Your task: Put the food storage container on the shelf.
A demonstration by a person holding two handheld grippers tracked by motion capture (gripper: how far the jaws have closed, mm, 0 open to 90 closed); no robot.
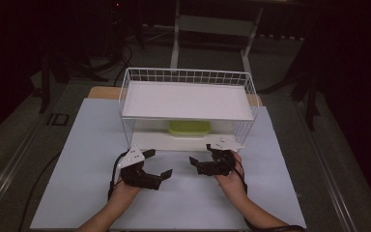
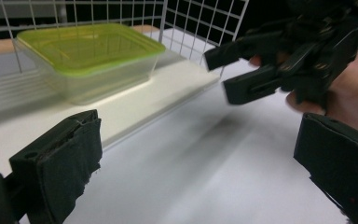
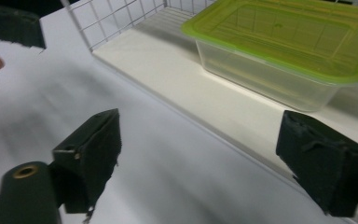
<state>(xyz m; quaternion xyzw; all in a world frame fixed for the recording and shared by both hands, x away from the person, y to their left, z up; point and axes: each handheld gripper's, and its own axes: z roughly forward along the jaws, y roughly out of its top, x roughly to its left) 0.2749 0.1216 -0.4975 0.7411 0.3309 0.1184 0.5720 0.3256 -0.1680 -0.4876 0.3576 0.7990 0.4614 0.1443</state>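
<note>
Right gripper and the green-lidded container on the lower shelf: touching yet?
Apart. In the right gripper view the open right gripper sits over the white table, with bare shelf between it and the container.

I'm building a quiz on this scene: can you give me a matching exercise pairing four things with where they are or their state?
Things:
1. container
2. wire rack
3. left gripper
4. right gripper

Places or states:
A. open, on the table's right half, in front of the rack
B. on the lower shelf, green lid on
C. open, on the table's left half
D. stands at the table's far side, top shelf bare

Pairs: 1-B, 2-D, 3-C, 4-A
</note>
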